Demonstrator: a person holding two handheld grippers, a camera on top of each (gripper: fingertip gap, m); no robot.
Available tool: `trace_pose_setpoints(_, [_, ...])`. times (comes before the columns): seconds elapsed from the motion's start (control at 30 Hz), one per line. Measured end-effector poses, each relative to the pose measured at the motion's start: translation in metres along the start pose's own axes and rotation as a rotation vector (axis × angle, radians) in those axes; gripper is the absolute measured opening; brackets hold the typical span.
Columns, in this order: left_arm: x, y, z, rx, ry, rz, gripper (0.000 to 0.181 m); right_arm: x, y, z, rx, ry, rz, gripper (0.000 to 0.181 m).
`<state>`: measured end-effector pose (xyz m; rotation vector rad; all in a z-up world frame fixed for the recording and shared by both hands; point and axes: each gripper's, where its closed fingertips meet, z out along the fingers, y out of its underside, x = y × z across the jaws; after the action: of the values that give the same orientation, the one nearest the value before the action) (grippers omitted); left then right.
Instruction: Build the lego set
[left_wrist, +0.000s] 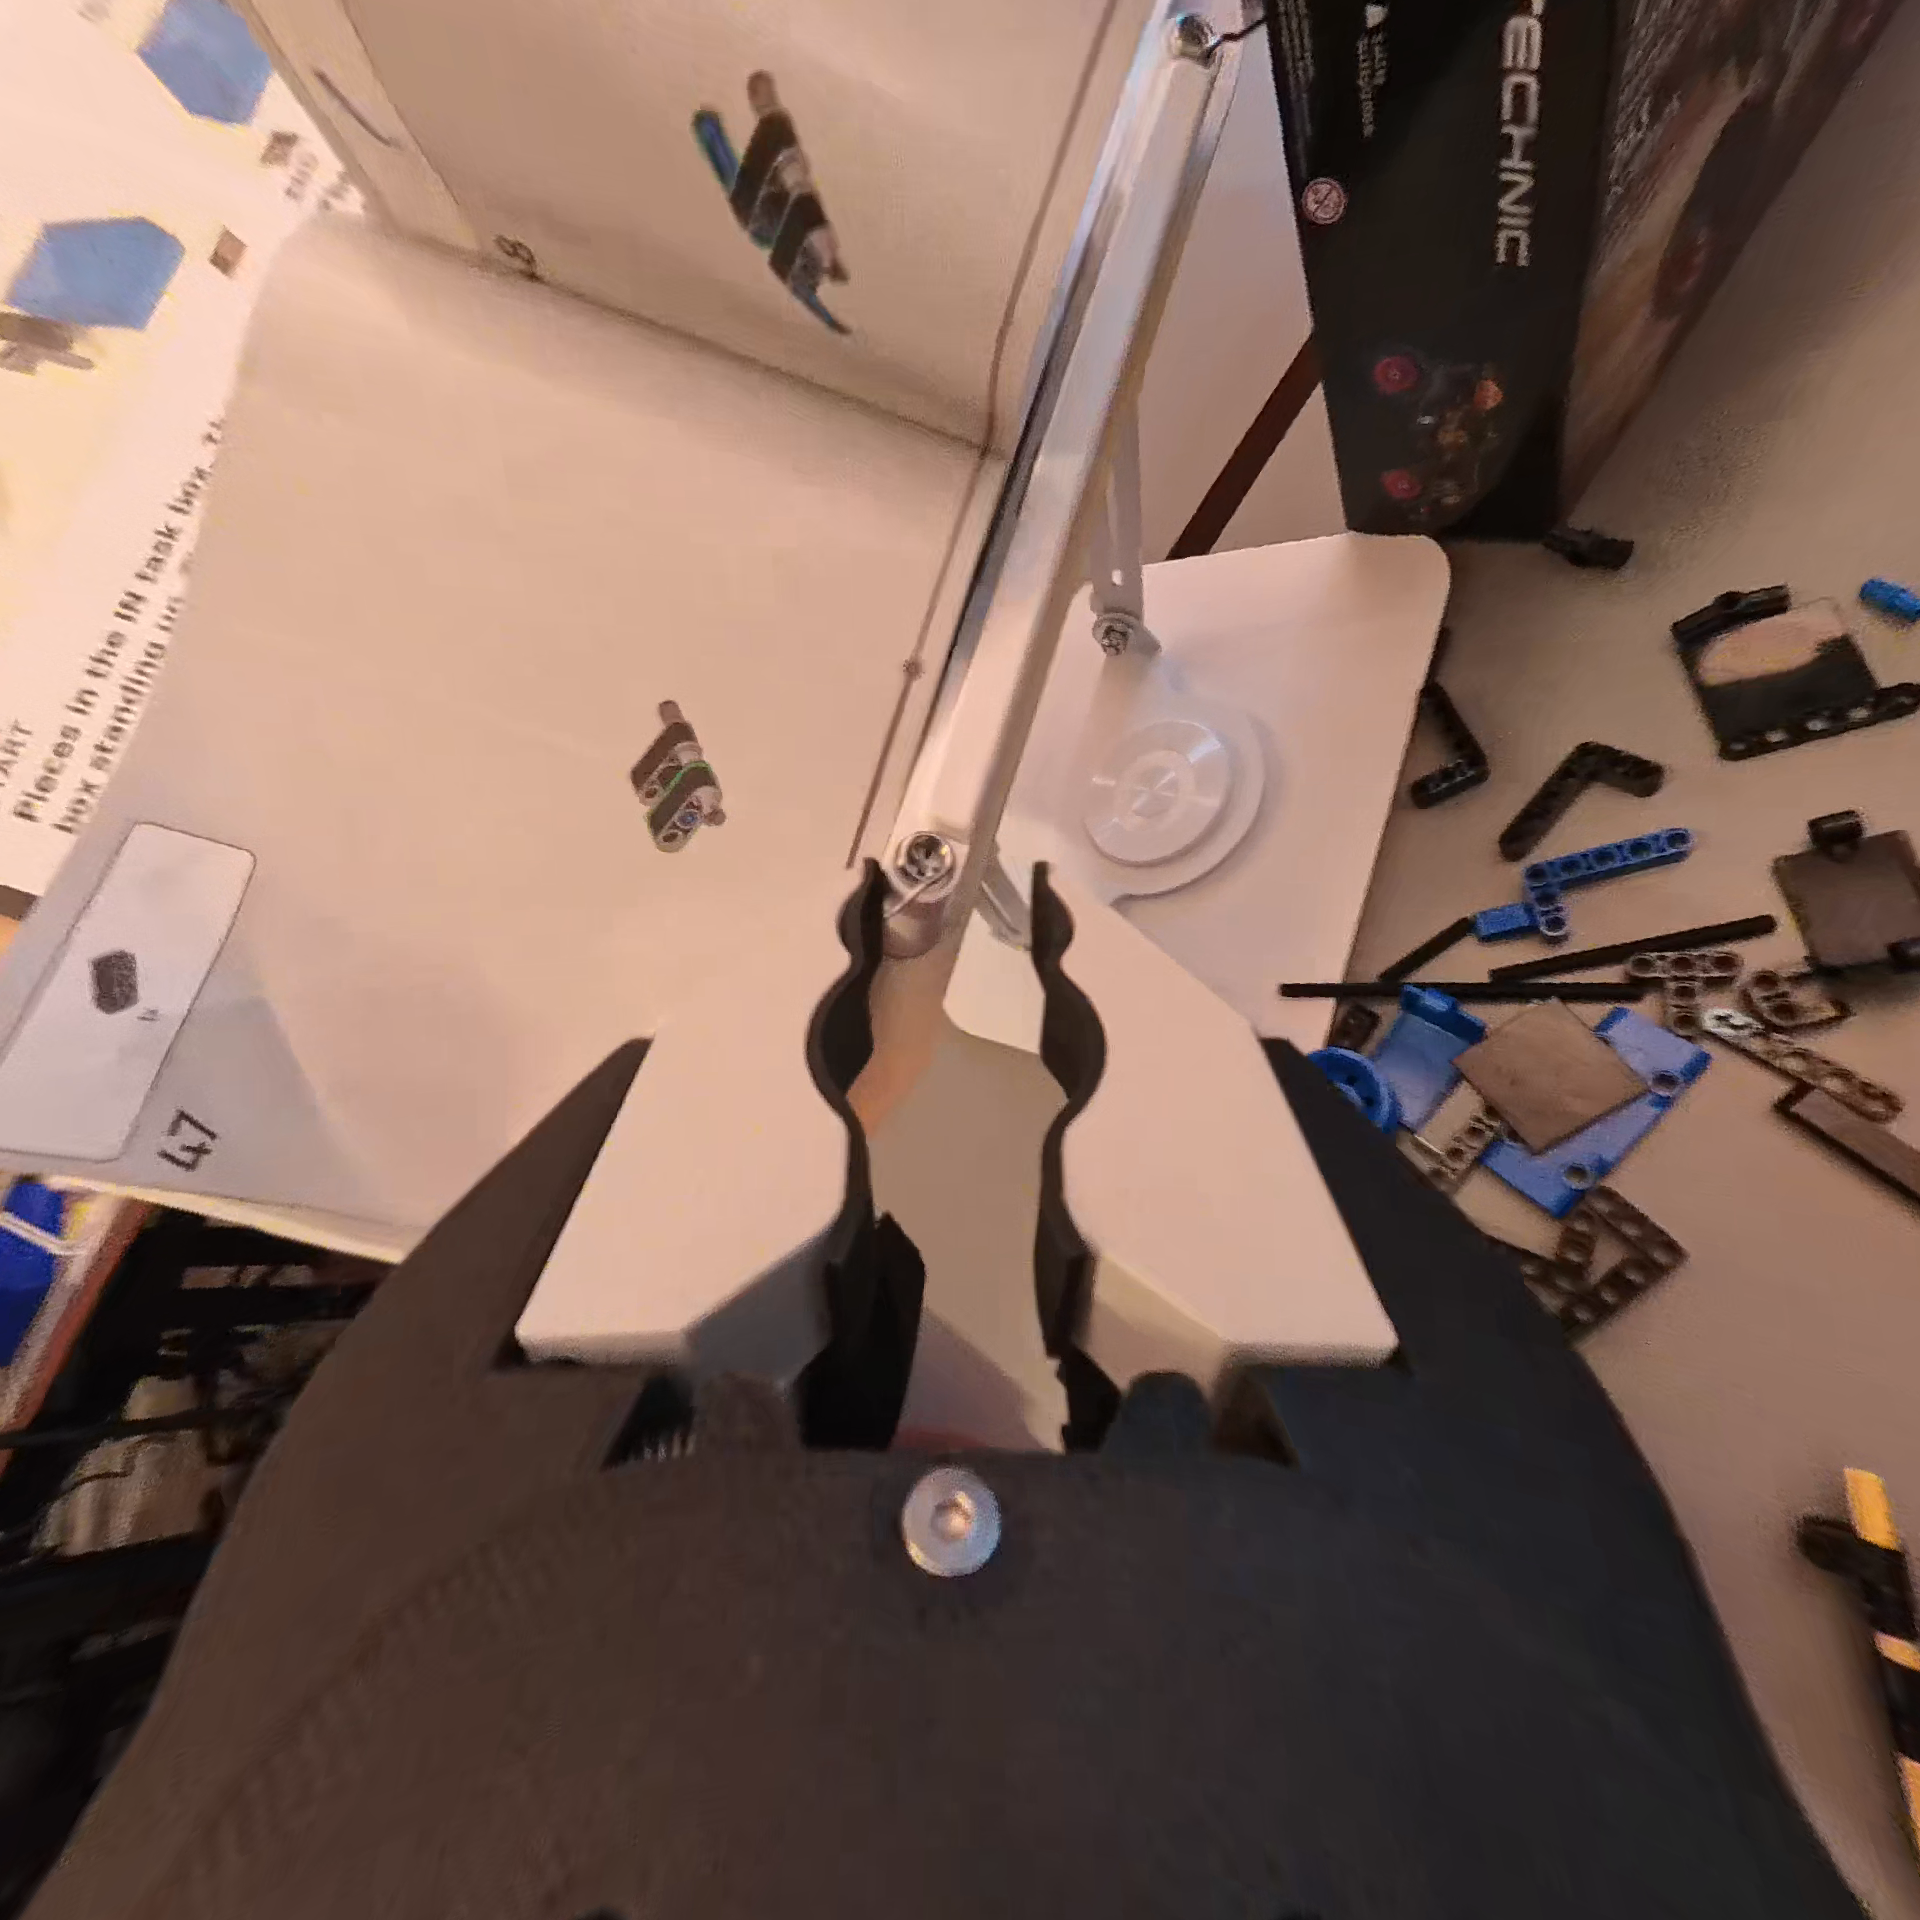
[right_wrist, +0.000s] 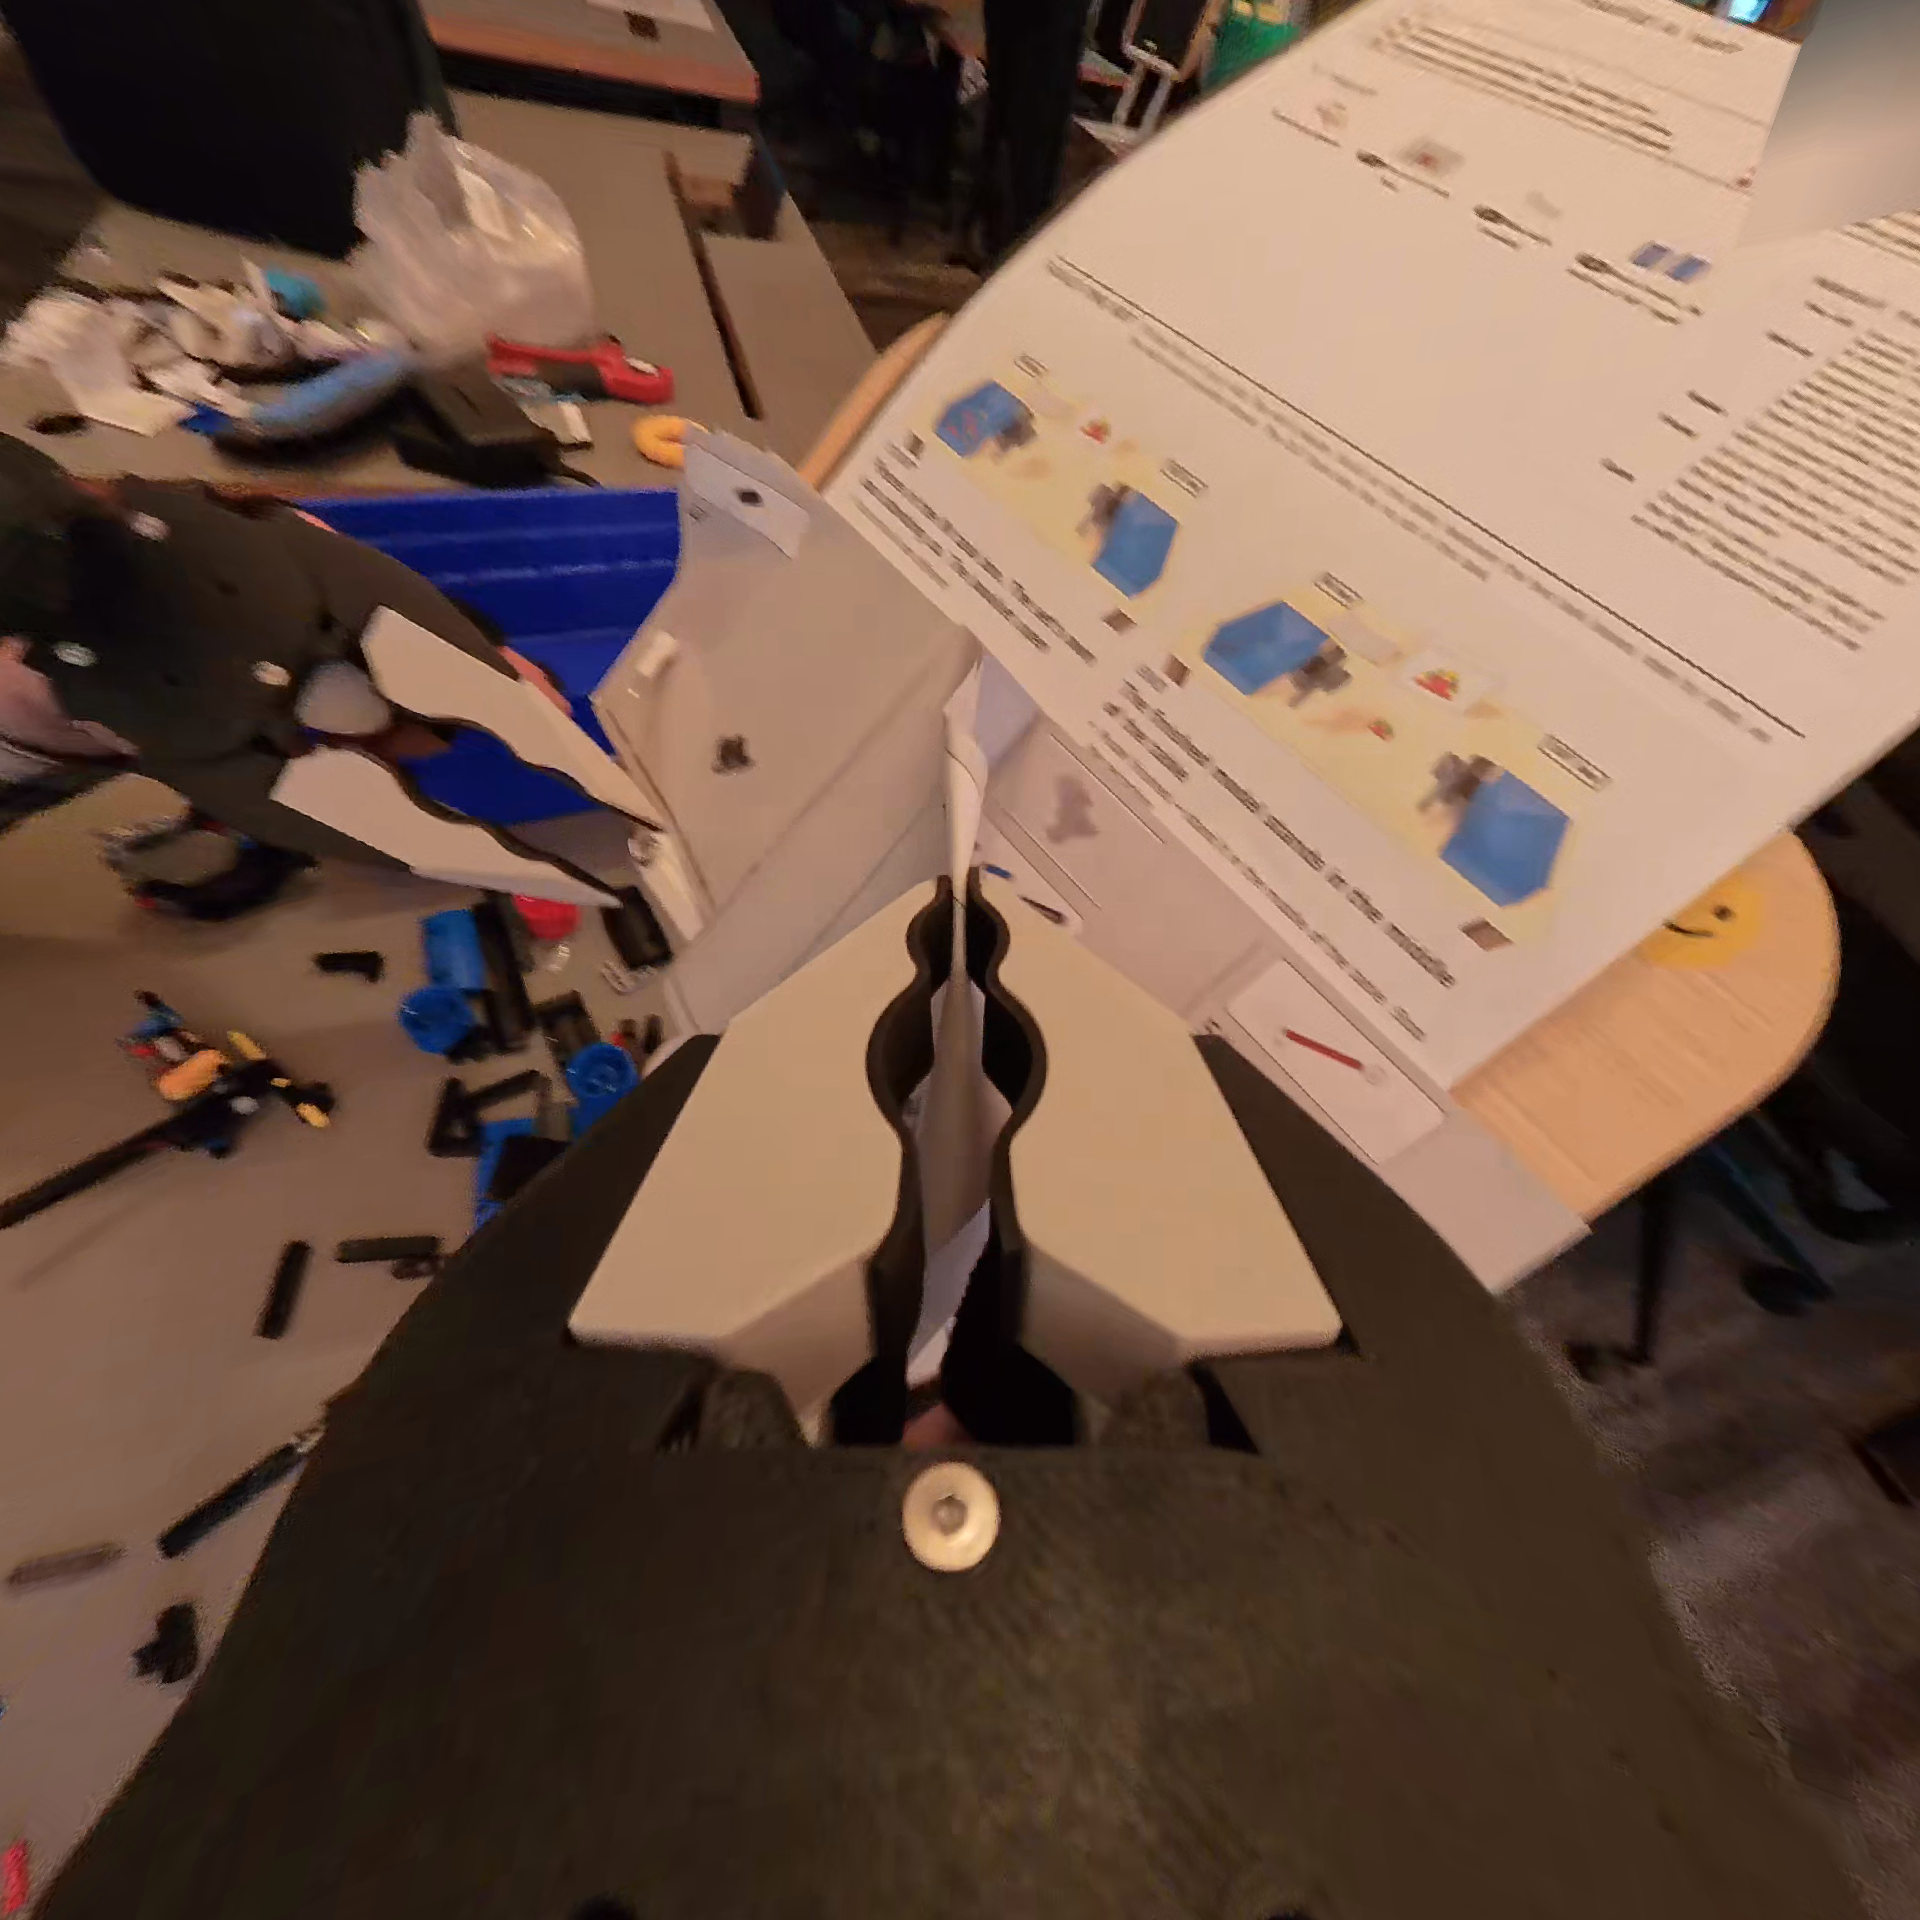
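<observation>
The open instruction booklet (left_wrist: 540, 644) lies ahead of my left gripper (left_wrist: 956, 894), which is open and empty, its tips on either side of a lamp arm's lower joint. Loose blue and black Lego Technic pieces (left_wrist: 1558, 1091) are scattered on the grey table to its right. My right gripper (right_wrist: 958, 904) is shut on the edge of a booklet page (right_wrist: 961, 821), held up on edge. The booklet's other pages (right_wrist: 800, 707) stand just beyond. The left gripper also shows in the right wrist view (right_wrist: 634, 852), at the booklet's left edge, above more loose pieces (right_wrist: 468, 997).
A white desk lamp base (left_wrist: 1299, 665) and its silver arm (left_wrist: 1101, 364) stand right of the booklet. A dark Lego box (left_wrist: 1455, 312) stands behind. A large printed sheet (right_wrist: 1403, 499) overhangs a round wooden table (right_wrist: 1662, 1060). A blue bin (right_wrist: 540, 582) and clutter lie farther back. My hands' fingertips stand some 20 cm from each other.
</observation>
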<state>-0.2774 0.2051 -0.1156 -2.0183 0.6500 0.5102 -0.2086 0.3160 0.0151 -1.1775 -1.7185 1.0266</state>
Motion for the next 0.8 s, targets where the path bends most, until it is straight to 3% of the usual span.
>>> trace_pose_setpoints(0.2, [0.003,0.001,-0.005,-0.049,0.046,-0.023,0.024,-0.01,-0.017,0.006,0.018,0.007,-0.013,0.001])
trace_pose_setpoints(0.4, [0.006,0.007,-0.008,-0.079,0.108,-0.055,0.018,-0.003,-0.013,0.008,0.009,0.034,0.002,0.006])
trace_pose_setpoints(0.47, [0.002,0.006,-0.012,-0.079,0.067,0.009,0.012,-0.004,-0.01,0.009,0.0,0.036,-0.003,0.007])
trace_pose_setpoints(0.6, [-0.009,-0.019,-0.025,0.028,0.018,-0.002,0.022,-0.005,-0.008,0.008,0.004,0.041,0.003,0.014])
trace_pose_setpoints(0.7, [-0.015,-0.057,-0.032,0.179,0.001,-0.041,0.031,-0.012,-0.011,0.011,0.029,0.018,0.031,0.014])
trace_pose_setpoints(0.8, [-0.014,-0.089,-0.028,0.288,-0.029,-0.04,0.054,-0.019,-0.014,0.016,0.044,0.013,0.051,0.013])
